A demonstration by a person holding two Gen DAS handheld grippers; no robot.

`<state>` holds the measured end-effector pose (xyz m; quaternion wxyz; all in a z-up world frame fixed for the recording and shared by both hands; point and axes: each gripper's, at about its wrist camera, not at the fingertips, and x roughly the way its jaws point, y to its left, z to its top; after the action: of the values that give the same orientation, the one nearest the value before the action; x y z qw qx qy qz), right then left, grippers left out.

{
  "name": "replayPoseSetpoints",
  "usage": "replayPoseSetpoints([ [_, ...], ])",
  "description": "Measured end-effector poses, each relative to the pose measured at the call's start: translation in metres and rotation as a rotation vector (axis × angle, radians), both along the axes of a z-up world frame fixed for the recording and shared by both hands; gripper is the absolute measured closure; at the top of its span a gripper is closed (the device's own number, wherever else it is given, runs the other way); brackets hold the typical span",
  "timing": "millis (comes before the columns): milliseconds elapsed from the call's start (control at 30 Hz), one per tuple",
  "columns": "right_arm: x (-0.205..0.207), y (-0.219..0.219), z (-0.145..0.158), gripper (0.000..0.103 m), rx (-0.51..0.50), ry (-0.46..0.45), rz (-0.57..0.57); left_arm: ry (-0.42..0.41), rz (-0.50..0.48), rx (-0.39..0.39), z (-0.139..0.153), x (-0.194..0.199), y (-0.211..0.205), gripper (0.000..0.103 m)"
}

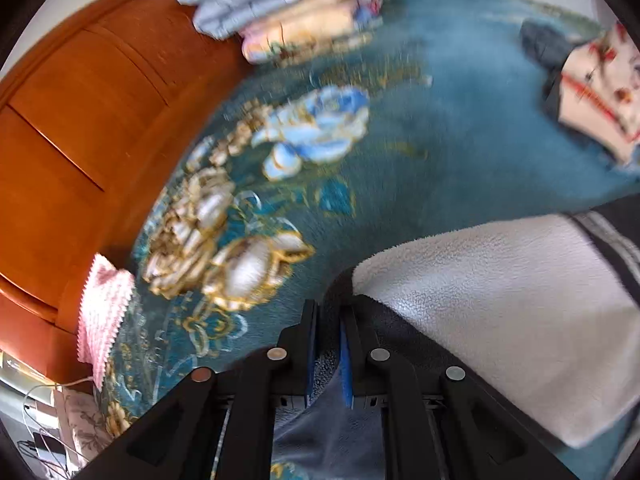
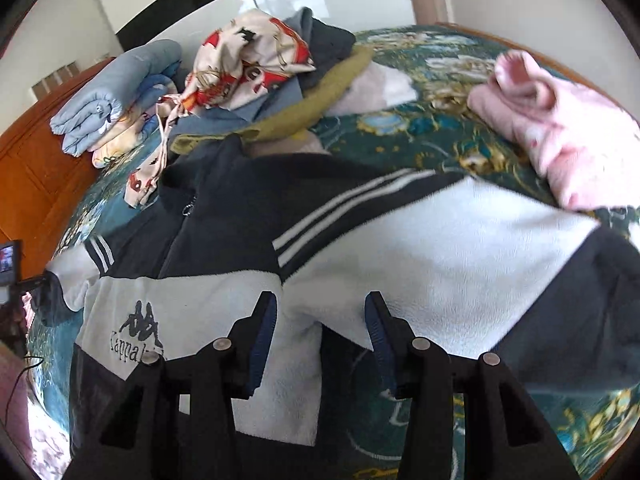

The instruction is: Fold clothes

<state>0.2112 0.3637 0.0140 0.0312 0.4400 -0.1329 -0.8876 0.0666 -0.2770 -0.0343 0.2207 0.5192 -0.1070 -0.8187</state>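
A black and white fleece jacket [image 2: 400,240] with white stripes and a Kappa logo lies spread on the teal floral bedspread [image 2: 420,140]. My right gripper [image 2: 320,312] is open just above its white front panel, with the fabric between and below the fingers. In the left wrist view, my left gripper [image 1: 329,320] is shut on a dark edge of the jacket [image 1: 500,312], whose white fleece sleeve stretches to the right.
A pile of unfolded clothes [image 2: 260,68] lies beyond the jacket. A pink garment [image 2: 560,128] lies at the right. Folded blue and yellow bedding [image 1: 272,4] is stacked near the orange wooden headboard [image 1: 80,120]. A pink knit cloth [image 1: 102,312] hangs at the bed's edge.
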Motion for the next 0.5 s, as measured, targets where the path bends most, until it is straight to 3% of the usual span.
replayPoseSetpoints([
  [33, 0.000, -0.001, -0.002, 0.056, 0.000, -0.006, 0.000, -0.009, 0.021, 0.029, -0.006, -0.001, -0.002, 0.091],
  [133, 0.001, -0.005, -0.003, 0.056, 0.012, -0.012, 0.004, 0.066, 0.081, 0.210, -0.001, 0.011, -0.026, 0.088],
  [233, 0.002, -0.008, -0.003, 0.056, 0.019, -0.008, 0.011, 0.171, 0.127, 0.425, 0.023, 0.033, -0.044, 0.074],
  [267, 0.002, -0.008, -0.002, 0.056, 0.015, -0.005, 0.013, 0.210, 0.142, 0.467, 0.032, 0.042, -0.051, 0.064],
  [333, 0.003, -0.009, -0.002, 0.056, 0.003, 0.003, 0.015, 0.307, 0.195, 0.488, 0.047, 0.071, -0.064, 0.048],
  [367, 0.005, -0.009, -0.002, 0.056, -0.004, 0.008, 0.016, 0.342, 0.224, 0.482, 0.051, 0.085, -0.069, 0.035],
  [433, 0.007, -0.010, -0.004, 0.056, -0.016, 0.011, 0.017, 0.386, 0.288, 0.491, 0.047, 0.109, -0.083, 0.033],
  [500, 0.009, -0.010, -0.008, 0.056, -0.025, 0.004, 0.020, 0.370, 0.347, 0.573, 0.030, 0.123, -0.093, 0.033],
])
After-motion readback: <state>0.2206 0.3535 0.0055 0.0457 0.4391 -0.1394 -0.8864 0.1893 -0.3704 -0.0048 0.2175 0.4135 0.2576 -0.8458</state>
